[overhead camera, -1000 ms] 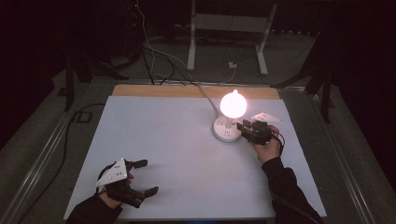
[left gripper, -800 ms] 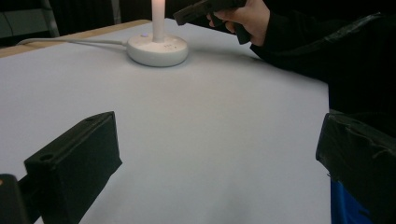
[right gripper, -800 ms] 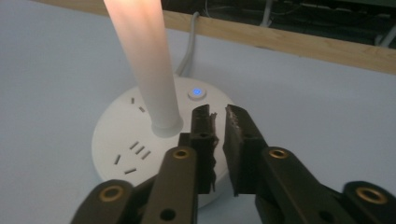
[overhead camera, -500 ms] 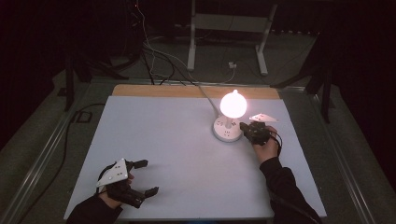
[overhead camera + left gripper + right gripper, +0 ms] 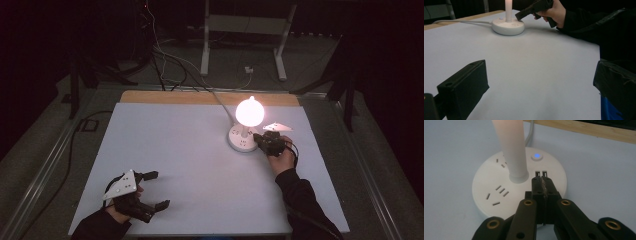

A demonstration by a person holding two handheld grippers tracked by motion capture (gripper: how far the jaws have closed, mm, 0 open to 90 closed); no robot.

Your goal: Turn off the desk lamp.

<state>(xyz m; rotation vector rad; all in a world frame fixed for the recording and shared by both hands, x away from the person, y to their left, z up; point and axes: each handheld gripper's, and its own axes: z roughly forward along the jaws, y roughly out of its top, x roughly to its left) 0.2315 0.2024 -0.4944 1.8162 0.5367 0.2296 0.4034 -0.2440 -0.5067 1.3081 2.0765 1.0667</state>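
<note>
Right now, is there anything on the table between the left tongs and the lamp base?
No. In the left gripper view only bare white table lies between the left tongs and the lamp base.

Round socket base [image 5: 242, 140] sits on table [image 5: 175, 145], right of centre toward the far edge; lamp bulb [image 5: 249, 112] stands on it. Cable [image 5: 220, 102] runs behind. Right gripper [image 5: 260, 141] just right, tips over base. Left gripper [image 5: 155, 190] near left corner.
</note>
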